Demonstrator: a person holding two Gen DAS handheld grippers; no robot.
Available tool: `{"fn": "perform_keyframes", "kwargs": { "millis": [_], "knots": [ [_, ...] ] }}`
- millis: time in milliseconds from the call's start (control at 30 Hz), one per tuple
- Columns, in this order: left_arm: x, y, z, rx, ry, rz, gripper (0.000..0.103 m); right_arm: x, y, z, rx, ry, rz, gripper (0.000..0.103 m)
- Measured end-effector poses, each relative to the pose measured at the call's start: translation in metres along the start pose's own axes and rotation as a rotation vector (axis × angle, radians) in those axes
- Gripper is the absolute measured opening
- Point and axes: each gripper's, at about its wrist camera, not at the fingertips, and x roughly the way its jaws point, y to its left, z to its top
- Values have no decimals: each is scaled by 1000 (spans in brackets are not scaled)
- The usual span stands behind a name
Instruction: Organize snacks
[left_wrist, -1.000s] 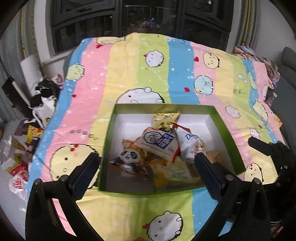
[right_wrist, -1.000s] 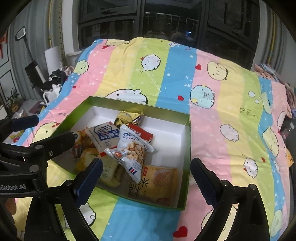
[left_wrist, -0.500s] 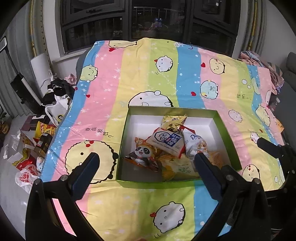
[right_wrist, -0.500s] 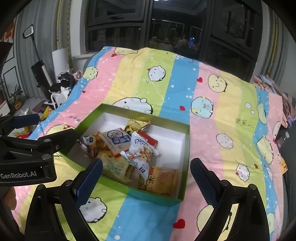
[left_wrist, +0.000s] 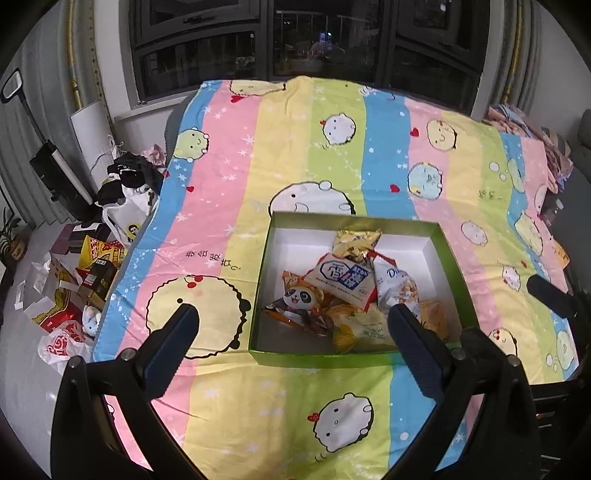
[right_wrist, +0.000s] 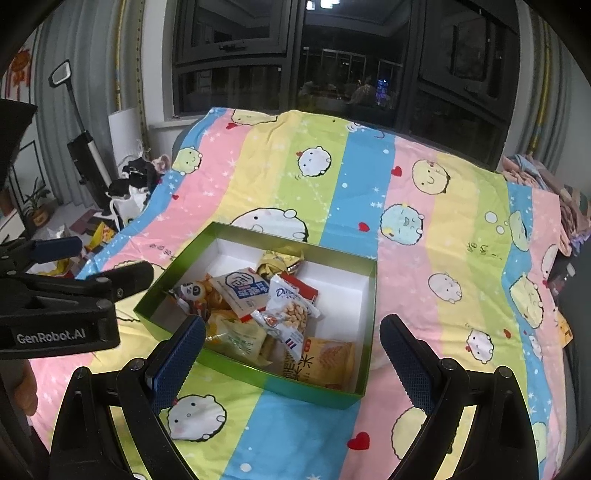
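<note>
Several snack packets lie heaped in a green box (left_wrist: 317, 357) with a white inside, crowded toward its near side: a panda-printed packet (left_wrist: 295, 301) at the left, a white and blue packet (left_wrist: 343, 278) on top in the middle, a gold-wrapped one (left_wrist: 354, 242) behind it, a clear bag of round crackers (right_wrist: 291, 317) to the right, and an orange packet (right_wrist: 325, 360) in the near right corner. Much of the far right of the box floor is bare. It sits on a striped cartoon-print bedsheet (left_wrist: 229, 192) spread over a bed. Both pairs of tongs hang above the near edge of the sheet, apart from the box: the left tongs (left_wrist: 291, 325) are spread wide with nothing between them, and the right tongs (right_wrist: 291, 336) are likewise wide apart and hold nothing. Bags and boxes clutter the floor (left_wrist: 66, 288) left of the bed, and dark windows (left_wrist: 295, 40) stand beyond it.
</note>
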Motion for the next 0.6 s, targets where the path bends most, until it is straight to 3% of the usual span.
{"fn": "perform_keyframes", "kwargs": {
  "millis": [333,600],
  "knots": [
    [5,-7,0,13,31,-13,102,5,-2,-1,22,7,2,95],
    [4,-14,4,29,-5,2,102,11,-7,-1,42,14,3,95]
  ]
}}
